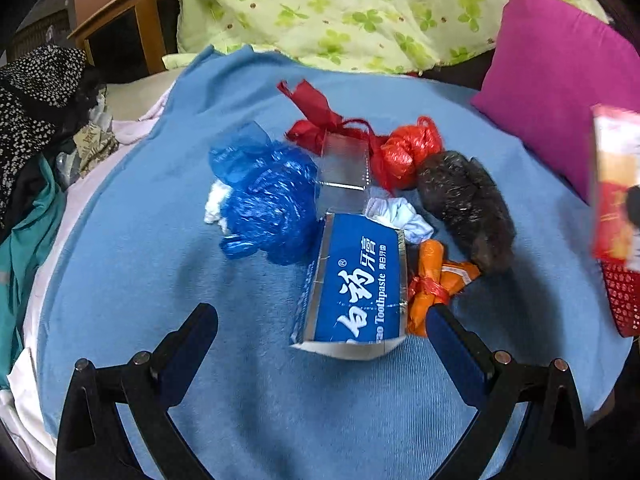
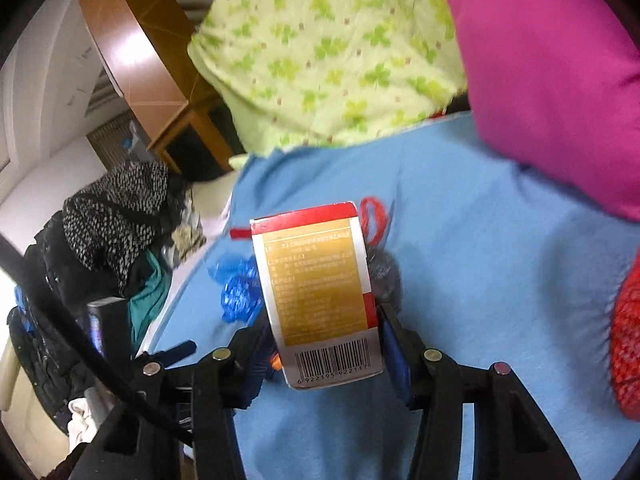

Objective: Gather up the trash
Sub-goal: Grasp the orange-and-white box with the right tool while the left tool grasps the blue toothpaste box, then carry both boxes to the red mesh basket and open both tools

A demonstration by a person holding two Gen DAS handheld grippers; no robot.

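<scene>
Trash lies on a blue blanket (image 1: 140, 240): a blue toothpaste box (image 1: 356, 280), a blue plastic bag (image 1: 268, 200), a red bag (image 1: 408, 148), a red ribbon (image 1: 316, 116), a black bag (image 1: 468, 204), an orange wrapper (image 1: 432, 280), white tissue (image 1: 400, 212). My left gripper (image 1: 320, 328) is open, its fingers either side of the toothpaste box's near end. My right gripper (image 2: 320, 336) is shut on a red and gold box (image 2: 316, 284), held above the blanket; that box also shows in the left wrist view (image 1: 616, 188) at the right edge.
A magenta pillow (image 1: 560, 92) and a green clover-print pillow (image 1: 340, 8) lie at the back. A red mesh bag (image 2: 628, 340) is at the right. Dark clothes (image 1: 36, 120) are piled left, beside a wooden nightstand (image 1: 128, 12).
</scene>
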